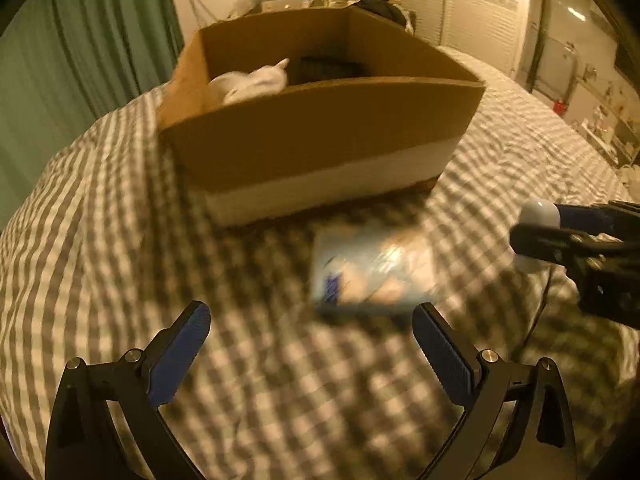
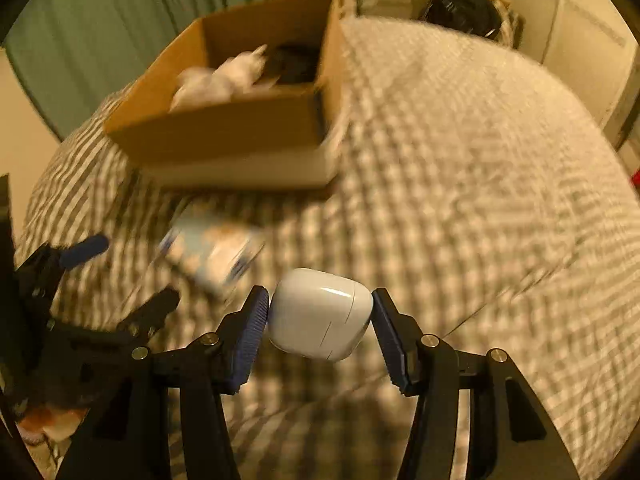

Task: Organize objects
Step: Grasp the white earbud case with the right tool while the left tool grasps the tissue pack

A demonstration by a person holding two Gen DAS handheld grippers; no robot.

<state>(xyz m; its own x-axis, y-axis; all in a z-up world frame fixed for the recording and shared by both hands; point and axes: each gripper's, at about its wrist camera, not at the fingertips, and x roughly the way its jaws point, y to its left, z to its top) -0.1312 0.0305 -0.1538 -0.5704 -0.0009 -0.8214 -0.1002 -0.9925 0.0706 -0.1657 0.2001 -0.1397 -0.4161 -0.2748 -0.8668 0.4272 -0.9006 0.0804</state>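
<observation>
right gripper level above checked bedspread, pinching white earbud case crosswise, long axis finger-to-finger, left gripper spread wide, aimed at blurred packet, cardboard box beyond

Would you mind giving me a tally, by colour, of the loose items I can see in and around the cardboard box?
White: 2, the white case held in the right gripper and the white bundle in the cardboard box.
Black: 1, the dark item in the box.
Light blue: 1, the flat packet on the bedspread.
Total: 4
</observation>
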